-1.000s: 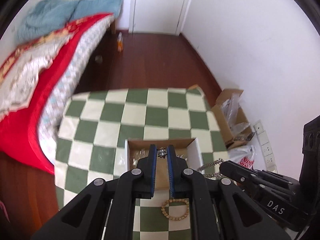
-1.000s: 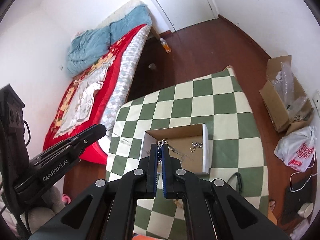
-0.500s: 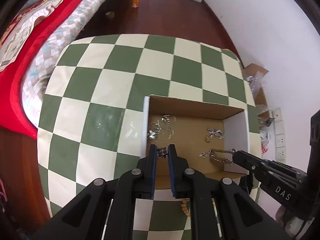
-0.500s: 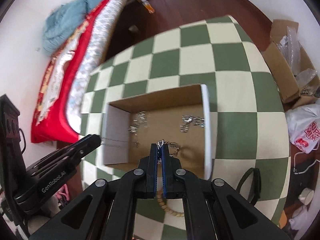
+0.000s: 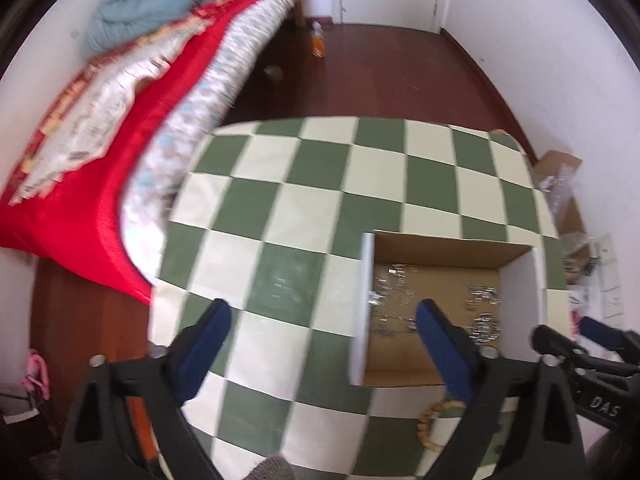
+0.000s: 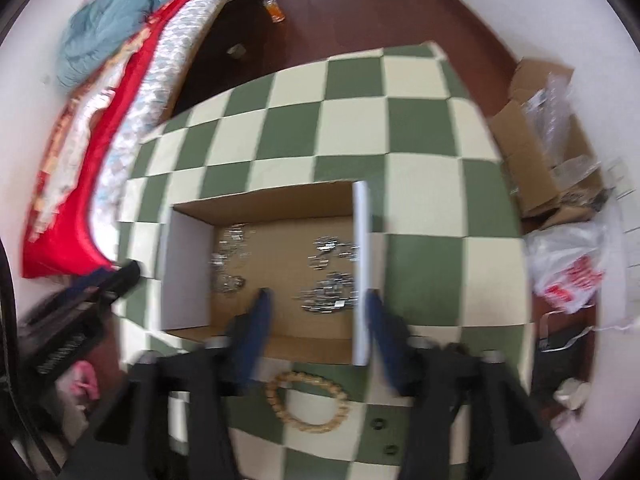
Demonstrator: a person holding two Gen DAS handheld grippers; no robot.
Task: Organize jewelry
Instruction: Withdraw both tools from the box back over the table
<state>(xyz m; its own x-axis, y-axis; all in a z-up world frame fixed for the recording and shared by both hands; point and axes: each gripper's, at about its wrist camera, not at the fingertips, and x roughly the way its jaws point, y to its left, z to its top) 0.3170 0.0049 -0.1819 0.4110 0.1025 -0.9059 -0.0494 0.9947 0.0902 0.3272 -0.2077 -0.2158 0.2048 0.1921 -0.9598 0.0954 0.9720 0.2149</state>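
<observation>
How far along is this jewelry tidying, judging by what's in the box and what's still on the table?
Done: several silvery chains already lie in the cardboard box. In hand: nothing; the left gripper and right gripper are both opening, with no jewelry between their fingers. Left: the beaded bracelet lies on the checkered table just outside the box. It probably goes in next.

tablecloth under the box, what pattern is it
Green and cream checks on the tablecloth, clearest in the right wrist view.
</observation>
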